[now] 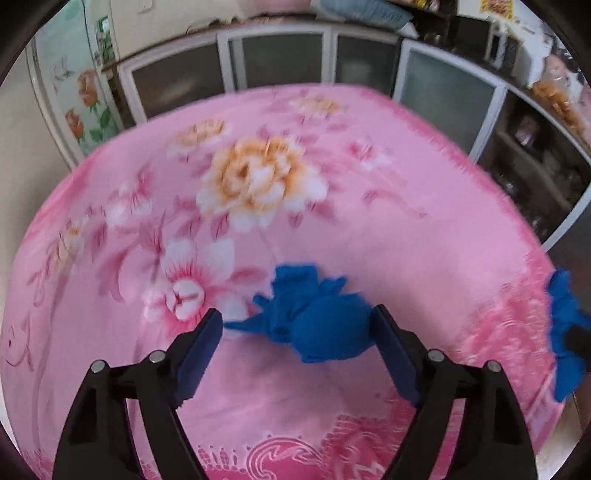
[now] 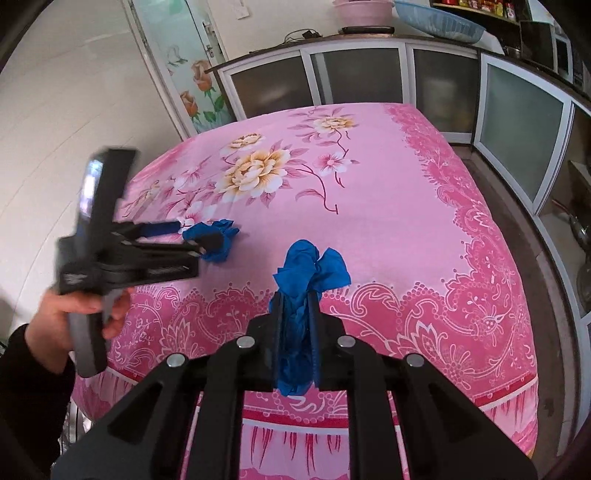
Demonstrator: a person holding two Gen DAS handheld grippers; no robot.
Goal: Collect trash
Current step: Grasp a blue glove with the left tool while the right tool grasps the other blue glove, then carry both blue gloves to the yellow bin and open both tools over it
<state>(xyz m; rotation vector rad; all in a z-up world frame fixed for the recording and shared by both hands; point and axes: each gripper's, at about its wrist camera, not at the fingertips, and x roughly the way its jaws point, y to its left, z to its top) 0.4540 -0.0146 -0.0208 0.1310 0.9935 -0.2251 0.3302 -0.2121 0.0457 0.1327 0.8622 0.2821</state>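
A crumpled blue wad of trash (image 1: 314,321) lies on the pink flowered tablecloth (image 1: 424,229). My left gripper (image 1: 299,317) is open, its two blue-padded fingers on either side of the wad. The same wad (image 2: 212,240) and the left gripper (image 2: 192,238) show at the left of the right wrist view. My right gripper (image 2: 297,295) is shut on a second blue wad (image 2: 310,269), held above the table's near edge. That wad shows at the right edge of the left wrist view (image 1: 563,332).
The tablecloth (image 2: 406,206) covers the whole table. Grey glass-front cabinets (image 2: 332,77) stand behind and along the right. A flowered glass door (image 2: 188,74) is at the back left. Basins (image 2: 439,18) sit on the cabinet top.
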